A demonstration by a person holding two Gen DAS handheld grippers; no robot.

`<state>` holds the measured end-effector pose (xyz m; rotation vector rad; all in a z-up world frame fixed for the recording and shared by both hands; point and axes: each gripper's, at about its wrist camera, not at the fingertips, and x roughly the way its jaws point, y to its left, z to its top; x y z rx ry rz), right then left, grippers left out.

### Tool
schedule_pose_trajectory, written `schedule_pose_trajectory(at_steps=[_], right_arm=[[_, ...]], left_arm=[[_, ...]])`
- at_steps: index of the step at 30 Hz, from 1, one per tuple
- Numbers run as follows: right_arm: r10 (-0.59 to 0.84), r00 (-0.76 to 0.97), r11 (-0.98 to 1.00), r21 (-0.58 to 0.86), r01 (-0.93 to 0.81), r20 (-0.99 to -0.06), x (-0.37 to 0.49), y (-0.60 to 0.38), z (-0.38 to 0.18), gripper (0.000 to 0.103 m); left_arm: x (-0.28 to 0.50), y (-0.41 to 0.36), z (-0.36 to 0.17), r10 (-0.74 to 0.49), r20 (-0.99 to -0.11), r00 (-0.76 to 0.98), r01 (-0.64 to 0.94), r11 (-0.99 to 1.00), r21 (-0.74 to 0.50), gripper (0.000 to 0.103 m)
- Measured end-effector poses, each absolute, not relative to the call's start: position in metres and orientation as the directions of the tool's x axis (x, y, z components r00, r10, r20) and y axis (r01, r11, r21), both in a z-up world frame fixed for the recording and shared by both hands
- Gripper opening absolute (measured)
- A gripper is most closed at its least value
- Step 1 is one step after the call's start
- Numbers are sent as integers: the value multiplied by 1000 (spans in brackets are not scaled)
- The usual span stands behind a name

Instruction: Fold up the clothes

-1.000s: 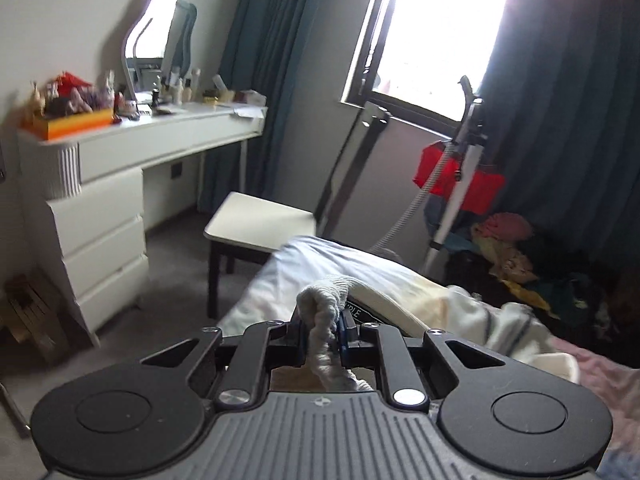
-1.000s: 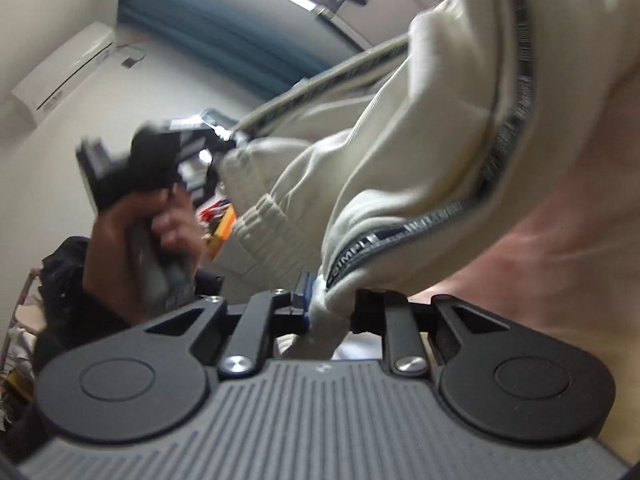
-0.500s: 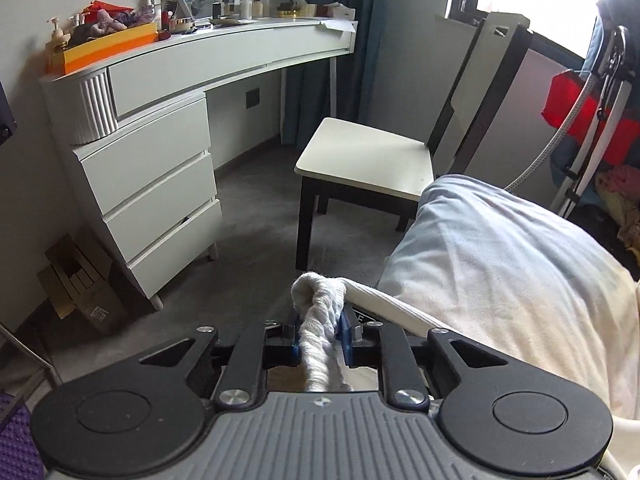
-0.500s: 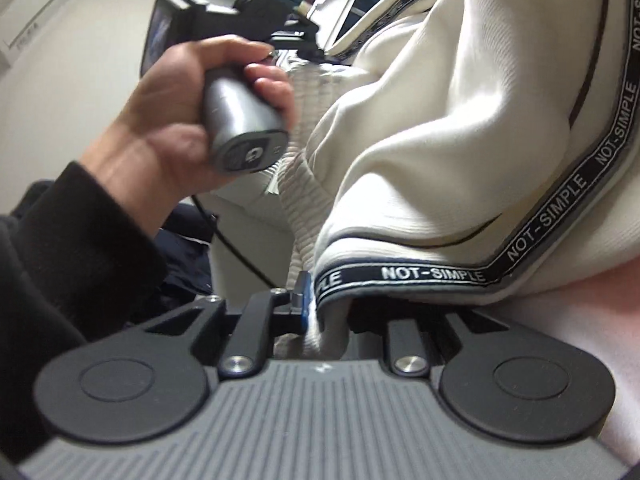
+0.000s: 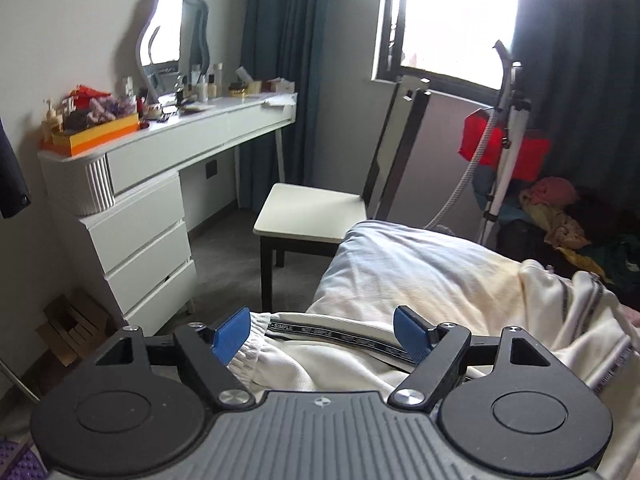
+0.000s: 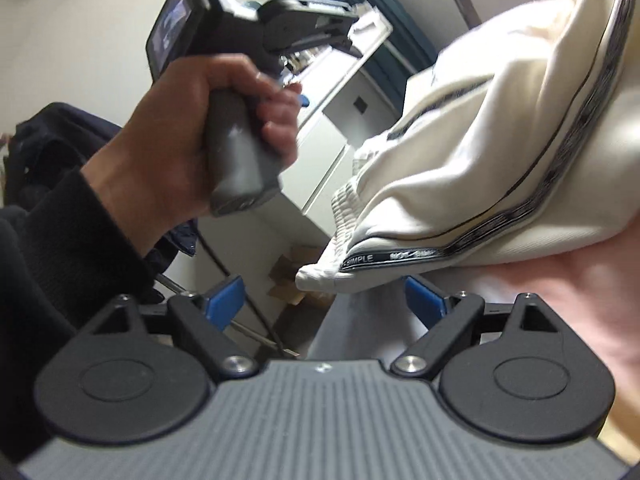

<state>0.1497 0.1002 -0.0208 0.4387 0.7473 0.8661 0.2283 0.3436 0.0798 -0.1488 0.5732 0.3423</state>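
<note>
Nearest in the left wrist view, the left gripper [image 5: 322, 334] has its two blue-padded fingers [image 5: 230, 334] spread wide apart, gripping nothing. Between and just beyond them lies a cream garment [image 5: 360, 364] with a black band [image 5: 340, 338] printed "NOT-SIMPLE" in white letters (a ribbed hem shows beside the left pad). The garment is heaped on the bed, running off to the right over a pale pillow [image 5: 408, 260]. Beyond the pillow stands a chair [image 5: 312, 216] with a white seat and dark legs. To the left is a white dressing table [image 5: 160, 160] with drawers, cluttered with bottles and an orange box [image 5: 96, 134]; an arched mirror [image 5: 160, 36] rises behind it. Farthest off are dark teal curtains [image 5: 280, 40] and a bright window [image 5: 460, 16].

In the right wrist view, the right gripper [image 6: 326, 304] is likewise spread wide and empty. The same cream garment [image 6: 480, 152] lies just past its fingertips, a ribbed corner hanging over the bed's edge, apart from the pads as far as can be seen. At left, a person's hand [image 6: 180, 148] in a dark sleeve [image 6: 60, 248] grasps the grey handle of the other gripper.
</note>
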Motion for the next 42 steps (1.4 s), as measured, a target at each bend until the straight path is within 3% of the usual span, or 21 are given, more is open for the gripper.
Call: schedule_pose_trajectory(at_steps=[5,11,24,29,34,39,42], right_arm=[[704,595,706,477,-524,-387,115,19,20,90],[554,760,827,333,-453,-341,75,-81,41,90],[325,898,944,152,-292,-295,63,-202,-4,89],[318,898,944,187,-271,-304,82,-221,-8,89],[288,902,946,245,-214,-322,102,-238,-24,89],[249,906,944,295,-148,-342,124,-256,-42,89],[192,924,957,273,-101,-332,142,-269,-61,89]], left_arm=[[153,267,106,211,-478,853,-256,966,-30,82],[76,172,94,98,-423,901,-150,985,-91,82],[0,37,22,12,-381,925,-53,994,-96,82],[74,18,19,-27,-425,905,5,999,-53,83],[210,-8,21,-48,-458,888,99,991,87,84],[367,-33,6,7,-573,820,46,996,78,88],[448,-46,-9,33,-585,810,-22,999,25,88]])
